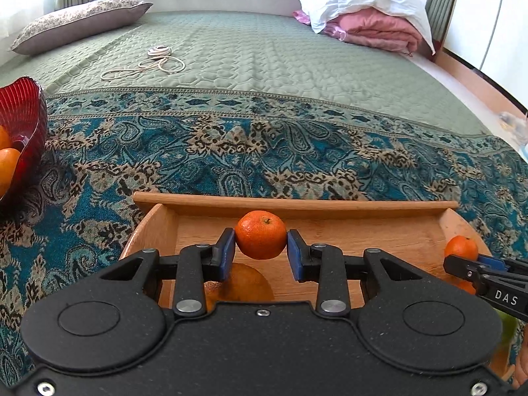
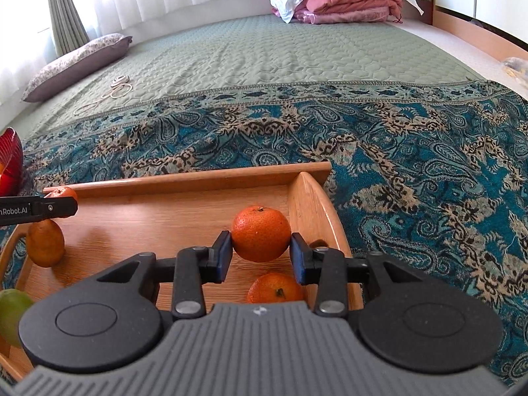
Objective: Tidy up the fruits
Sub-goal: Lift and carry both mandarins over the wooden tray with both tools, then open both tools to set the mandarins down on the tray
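My left gripper [image 1: 260,247] is shut on a small tangerine [image 1: 260,234] and holds it above the wooden tray [image 1: 293,203]. A larger orange fruit [image 1: 244,283] lies under it on the tray floor. My right gripper [image 2: 260,250] is shut on another tangerine [image 2: 260,232] above the tray's right end [image 2: 310,204]. A third tangerine [image 2: 275,288] lies below it. The right gripper also shows at the right edge of the left wrist view [image 1: 478,265]. A red glass bowl [image 1: 31,125] with oranges [image 1: 8,165] stands at the far left.
An orange fruit [image 2: 44,242] and a green fruit [image 2: 11,313] lie at the tray's left end. The tray rests on a blue paisley cloth [image 1: 231,151] over a green quilted bed. A coiled cord [image 1: 158,59], a pillow [image 1: 76,19] and folded bedding [image 1: 373,23] lie farther back.
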